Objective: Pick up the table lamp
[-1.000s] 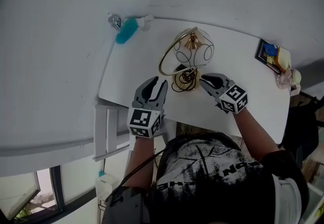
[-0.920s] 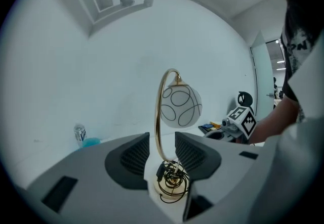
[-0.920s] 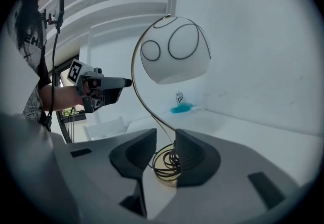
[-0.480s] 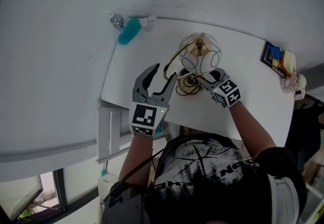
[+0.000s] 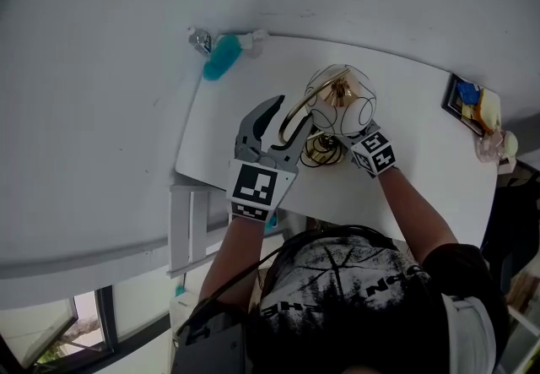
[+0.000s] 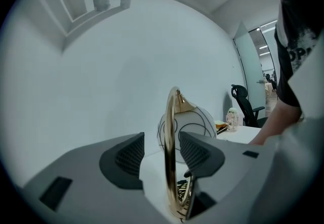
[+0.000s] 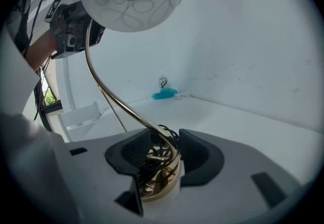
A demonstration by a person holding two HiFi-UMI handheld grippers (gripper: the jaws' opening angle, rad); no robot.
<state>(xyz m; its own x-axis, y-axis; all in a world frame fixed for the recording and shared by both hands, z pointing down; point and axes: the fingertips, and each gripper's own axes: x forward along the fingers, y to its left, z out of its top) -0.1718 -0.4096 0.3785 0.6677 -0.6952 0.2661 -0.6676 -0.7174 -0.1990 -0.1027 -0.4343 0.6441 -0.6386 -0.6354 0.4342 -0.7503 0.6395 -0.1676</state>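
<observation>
**Lamp mid-table, a gripper on each side**

The table lamp [image 5: 337, 106] stands near the middle of the table [image 5: 422, 174]. The left gripper [image 5: 283, 121] is at its left, jaws either side of the arched arm and clear of it. The right gripper [image 5: 339, 136] is at its right, jaws snug against the base. A small bottle [image 5: 200, 40] sits at the far-left corner, and a tray [image 5: 467, 100] at the far-right edge.

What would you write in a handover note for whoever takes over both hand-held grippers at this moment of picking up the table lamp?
Left hand-held gripper: jaws apart, straddling the lamp's gold arc, not clamped.
Right hand-held gripper: jaws flank the foot of the arc, over the base and coiled cord; grip cannot be confirmed.
Table lamp: upright, base apparently on the white table.
Done: both grippers placed at the lamp.
Left: close the jaws, then lift.
</observation>
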